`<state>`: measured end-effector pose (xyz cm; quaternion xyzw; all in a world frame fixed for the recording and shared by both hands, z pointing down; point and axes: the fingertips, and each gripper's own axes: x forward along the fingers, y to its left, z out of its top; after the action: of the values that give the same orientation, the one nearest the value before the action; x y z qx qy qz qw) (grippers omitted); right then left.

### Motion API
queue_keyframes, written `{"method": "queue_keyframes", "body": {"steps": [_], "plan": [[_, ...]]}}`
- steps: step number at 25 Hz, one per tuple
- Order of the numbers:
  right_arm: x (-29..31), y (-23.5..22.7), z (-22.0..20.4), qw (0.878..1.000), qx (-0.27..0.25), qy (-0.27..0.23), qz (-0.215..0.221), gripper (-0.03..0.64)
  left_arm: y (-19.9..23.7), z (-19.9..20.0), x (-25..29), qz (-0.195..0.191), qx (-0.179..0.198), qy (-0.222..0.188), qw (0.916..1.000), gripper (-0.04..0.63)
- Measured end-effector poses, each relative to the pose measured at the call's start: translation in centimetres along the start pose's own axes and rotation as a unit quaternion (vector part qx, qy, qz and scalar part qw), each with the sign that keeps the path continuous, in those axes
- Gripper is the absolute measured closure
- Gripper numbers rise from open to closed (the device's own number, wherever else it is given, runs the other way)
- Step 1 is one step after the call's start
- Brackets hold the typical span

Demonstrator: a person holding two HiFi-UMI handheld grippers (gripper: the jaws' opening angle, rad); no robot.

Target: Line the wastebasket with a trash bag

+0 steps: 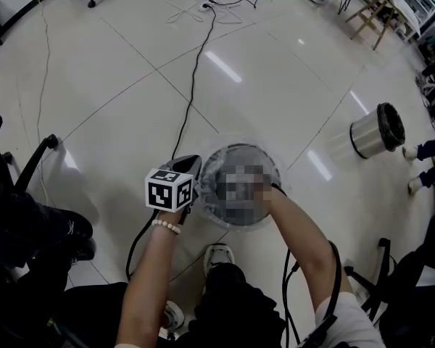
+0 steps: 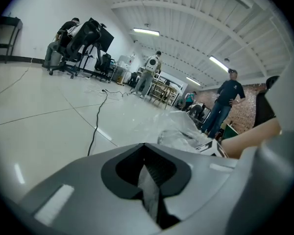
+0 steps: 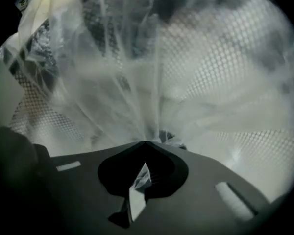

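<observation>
A round mesh wastebasket (image 1: 212,206) stands on the floor in front of me, with a clear trash bag (image 1: 210,167) draped over and into it. My left gripper (image 1: 196,170), with its marker cube, sits at the basket's left rim. It is shut on a fold of the bag (image 2: 150,190), and crumpled film (image 2: 179,131) lies just ahead. My right arm reaches down into the basket, where a mosaic patch hides that gripper in the head view. In its own view my right gripper (image 3: 146,144) is shut on the bag film (image 3: 139,182), and the mesh wall (image 3: 225,67) shows through the plastic.
A metal bin (image 1: 377,130) lies on its side at the right. A black cable (image 1: 196,71) runs across the tiled floor toward the basket. My shoe (image 1: 217,255) is just behind the basket. Office chairs (image 2: 81,45) and standing people (image 2: 225,104) are farther off.
</observation>
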<state>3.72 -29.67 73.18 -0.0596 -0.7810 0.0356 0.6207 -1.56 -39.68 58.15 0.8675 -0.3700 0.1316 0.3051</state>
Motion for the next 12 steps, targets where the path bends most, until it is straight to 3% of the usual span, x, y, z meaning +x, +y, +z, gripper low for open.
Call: {"method": "queue_keyframes", "body": {"steps": [2, 5, 8, 9, 11, 12], "plan": [[-0.4, 0.4, -0.8, 0.999, -0.020, 0.046, -0.002, 0.617, -0.3, 0.2, -0.1, 0.001, 0.002, -0.001, 1.0000, 0.583], [0.4, 3.6, -1.1, 0.994, -0.021, 0.073, 0.078, 0.617, -0.8, 0.2, -0.3, 0.002, 0.004, 0.000, 1.0000, 0.583], [1.6, -0.2, -0.5, 0.999, 0.044, 0.029, -0.007, 0.617, -1.2, -0.1, -0.5, 0.001, 0.003, -0.001, 1.0000, 0.583], [1.9, -0.4, -0.5, 0.999, 0.047, 0.025, -0.010, 0.617, -1.2, 0.0, -0.4, -0.001, 0.005, -0.001, 1.0000, 0.583], [2.6, 1.8, 0.0, 0.999, -0.018, 0.032, 0.036, 0.617, -1.2, 0.3, -0.4, -0.002, 0.007, -0.004, 1.0000, 0.583], [2.9, 2.2, 0.2, 0.997, -0.046, 0.041, 0.039, 0.617, -1.2, 0.5, -0.4, -0.002, 0.008, -0.005, 1.0000, 0.583]]}}
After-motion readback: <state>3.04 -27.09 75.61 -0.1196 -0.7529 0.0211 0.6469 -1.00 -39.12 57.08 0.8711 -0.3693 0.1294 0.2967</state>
